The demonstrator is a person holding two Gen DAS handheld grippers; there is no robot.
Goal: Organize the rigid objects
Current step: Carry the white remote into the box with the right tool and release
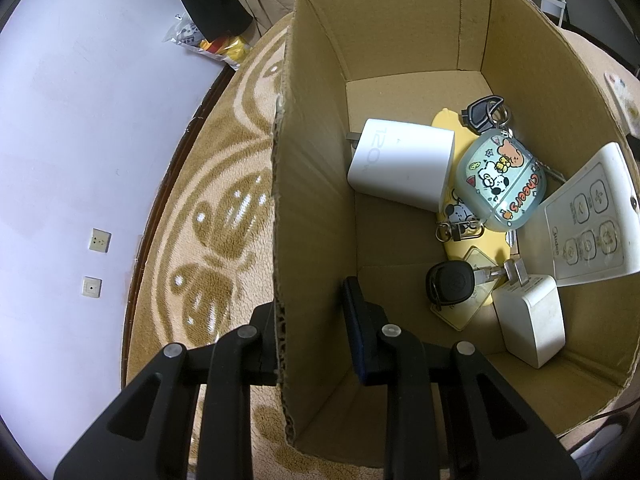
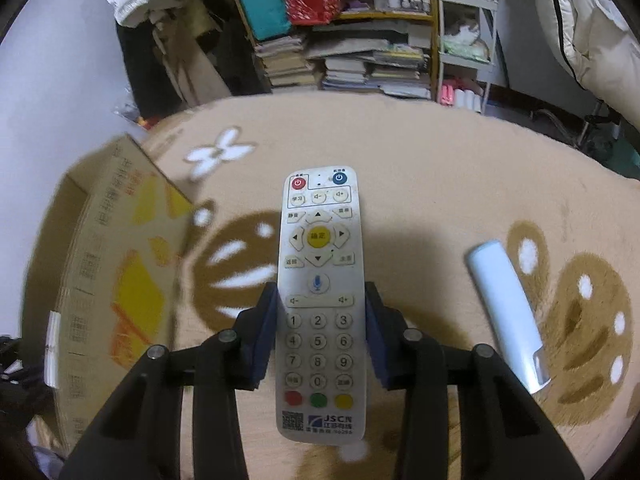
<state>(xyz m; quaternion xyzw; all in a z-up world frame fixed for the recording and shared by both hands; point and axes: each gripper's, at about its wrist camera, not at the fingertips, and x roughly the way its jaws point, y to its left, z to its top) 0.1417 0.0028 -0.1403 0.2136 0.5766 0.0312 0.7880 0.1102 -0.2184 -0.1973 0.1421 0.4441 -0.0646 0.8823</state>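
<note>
**Box crowded on its far side, open near the left wall**

Take the cardboard box as your landmark. Its left wall stands between your left gripper fingers, one outside, one inside. Inside the box, bare floor runs along that wall and at the near end. The far right of the box is blocked by the large white charger, the cartoon case, the flat white remote, the black key fob and the small white charger. Outside the box, to its right, the carpet is open apart from the pale blue stick.
</note>
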